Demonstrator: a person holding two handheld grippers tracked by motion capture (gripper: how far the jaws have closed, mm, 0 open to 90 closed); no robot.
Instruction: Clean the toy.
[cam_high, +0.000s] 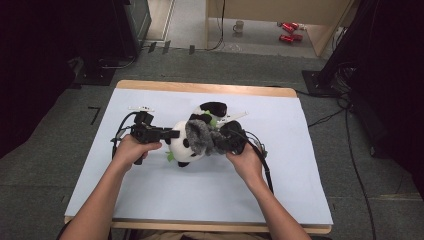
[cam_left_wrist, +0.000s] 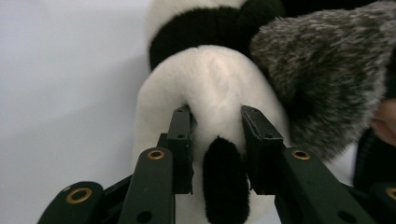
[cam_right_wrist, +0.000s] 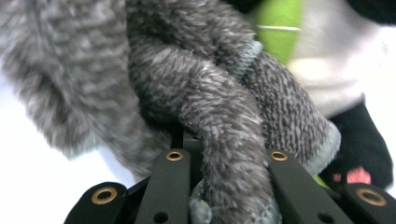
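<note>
Lying across a wooden table (cam_high: 210, 88), a pale sheet (cam_high: 165, 190) covers nearly all of the top, leaving a strip of bare wood at the far edge; grey carpet (cam_high: 45, 165) surrounds it, black cables (cam_high: 350, 150) trail over the floor at the right, and a mug (cam_high: 239, 26) and red objects (cam_high: 289, 31) sit on the floor beyond; near the middle of the sheet lies a panda plush (cam_high: 187, 142) with a grey fuzzy garment (cam_high: 201, 136) draped on it; the left gripper (cam_left_wrist: 217, 135) pinches the panda's white fur; the right gripper (cam_right_wrist: 224, 154) is clamped on a twisted fold of the garment; a white strip (cam_high: 141, 108) lies apart.
</note>
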